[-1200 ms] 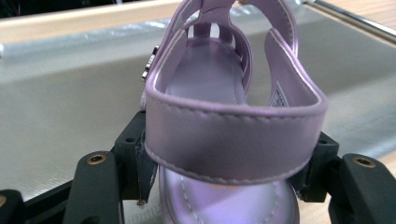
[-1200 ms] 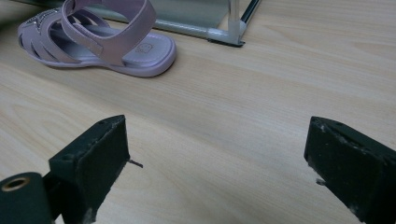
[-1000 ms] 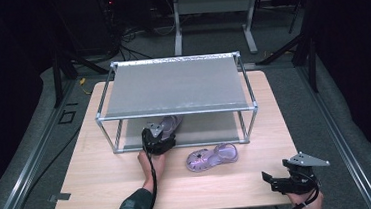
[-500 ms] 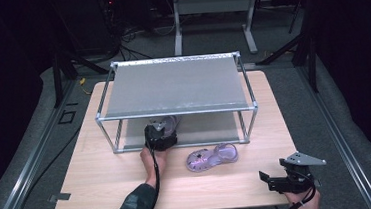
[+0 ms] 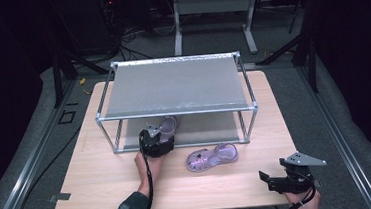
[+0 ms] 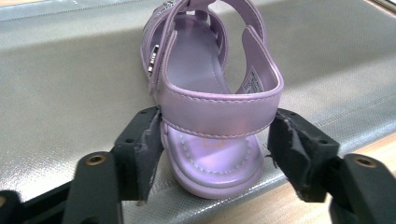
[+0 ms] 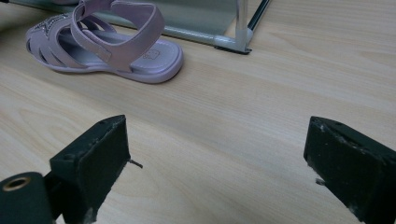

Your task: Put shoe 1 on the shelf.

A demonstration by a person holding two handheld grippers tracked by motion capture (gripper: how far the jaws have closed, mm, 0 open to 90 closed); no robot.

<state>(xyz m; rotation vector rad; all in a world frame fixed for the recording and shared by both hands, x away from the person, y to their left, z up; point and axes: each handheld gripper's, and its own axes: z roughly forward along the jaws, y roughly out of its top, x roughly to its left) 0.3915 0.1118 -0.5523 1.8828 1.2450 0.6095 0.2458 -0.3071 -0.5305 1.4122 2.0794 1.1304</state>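
From the high view we see the left gripper reaching under the front edge of a metal shelf rack that stands on the wooden table, and a lilac sandal lies before it on the grey lower shelf of this rack. A second lilac sandal lies flat on the table just in front of the rack, apart from both grippers. The right gripper hangs at the near right corner of the table, well apart from that sandal. In the left gripper view the heel of the sandal is between the two black jaws; the left pad touches the heel strap, while the other pad stands just beside it (a narrow gap seems to remain there), so we cannot tell if the heel is really clamped. The jaws have just been closing a little, with the heel between them. The sole rests on the shelf's front edge. In the right gripper view the jaws of the right gripper stand wide apart over bare wood with nothing between them, and the second sandal lies farther off, near a foot of the rack.
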